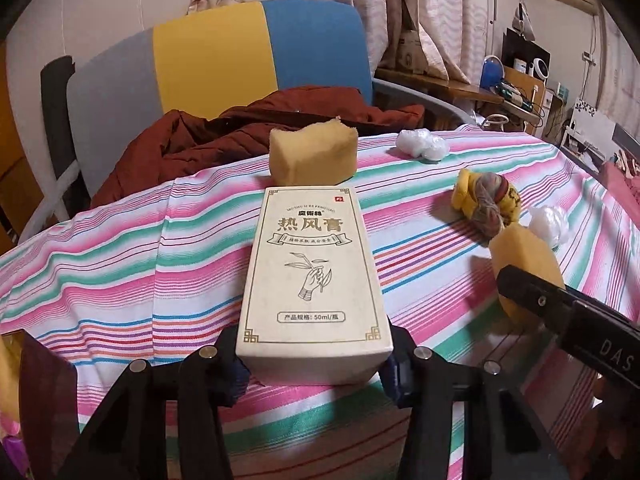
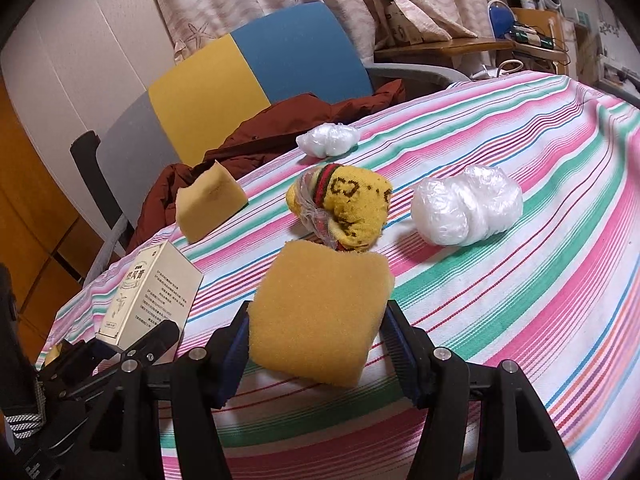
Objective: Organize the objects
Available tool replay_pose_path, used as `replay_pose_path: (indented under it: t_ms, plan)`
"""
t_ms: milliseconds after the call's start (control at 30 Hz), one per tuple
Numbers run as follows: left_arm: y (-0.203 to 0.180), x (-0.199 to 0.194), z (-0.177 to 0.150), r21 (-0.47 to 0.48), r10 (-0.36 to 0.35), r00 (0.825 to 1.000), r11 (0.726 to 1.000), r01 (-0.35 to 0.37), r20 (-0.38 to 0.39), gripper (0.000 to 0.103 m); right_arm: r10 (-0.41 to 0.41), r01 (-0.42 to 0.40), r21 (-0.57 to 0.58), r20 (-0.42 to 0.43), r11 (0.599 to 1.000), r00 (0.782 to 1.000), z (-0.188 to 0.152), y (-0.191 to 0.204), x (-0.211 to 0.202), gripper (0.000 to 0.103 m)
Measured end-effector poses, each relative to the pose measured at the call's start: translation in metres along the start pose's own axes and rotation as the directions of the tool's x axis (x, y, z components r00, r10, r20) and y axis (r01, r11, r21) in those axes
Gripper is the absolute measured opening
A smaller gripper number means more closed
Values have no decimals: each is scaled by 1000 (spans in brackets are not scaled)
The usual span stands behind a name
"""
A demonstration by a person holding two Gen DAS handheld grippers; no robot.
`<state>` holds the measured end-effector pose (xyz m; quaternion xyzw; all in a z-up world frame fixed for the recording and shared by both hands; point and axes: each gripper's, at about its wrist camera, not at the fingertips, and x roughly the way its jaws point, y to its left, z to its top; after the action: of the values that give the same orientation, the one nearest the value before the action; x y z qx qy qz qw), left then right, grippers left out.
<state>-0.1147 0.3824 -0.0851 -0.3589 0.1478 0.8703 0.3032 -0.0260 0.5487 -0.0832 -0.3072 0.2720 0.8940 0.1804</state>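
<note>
Cream box (image 1: pixel 314 276) clamped between left fingers (image 1: pixel 248 372) | yellow sponge (image 2: pixel 320 312) clamped between right fingers (image 2: pixel 394 348) | both low over striped desk (image 2: pixel 520 272)

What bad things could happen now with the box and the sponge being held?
1. The left jaws clamp only the near end of the long cream cardboard box, so it might pivot or slip.
2. The right jaws squeeze the soft yellow sponge block, which may bulge and pop out.
3. The rolled yellow sock lies just beyond that sponge and could get bumped; the second yellow sponge, sitting near the striped tablecloth's far edge, might be knocked off.
</note>
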Motion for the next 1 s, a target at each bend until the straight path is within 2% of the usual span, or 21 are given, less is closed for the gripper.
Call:
replay_pose_path:
  t_ms: [167, 333, 433, 667, 1000]
  plan:
    - [-6, -6, -6, 19, 10, 1000, 1000, -11, 24, 51, -7, 7, -7, 2, 1000, 1000, -1, 0, -1, 63]
    - [-21, -31, -16, 79, 40, 990, 996, -50, 132, 51, -42, 42, -41, 6, 998, 999, -1, 7, 0, 63]
    - [-27, -43, -22, 95, 33, 986, 994, -49, 165, 51, -64, 64, -76, 10, 995, 998, -2, 15, 0, 63]
    - [-11, -73, -44, -19, -24, 982, 999, 28, 186, 51, -90, 98, -136, 65, 986, 994, -6, 28, -14, 63]
    - [21, -124, -74, -148, -98, 976, 981, 129, 197, 51, -94, 126, -296, 120, 947, 988, -29, 67, -38, 63]
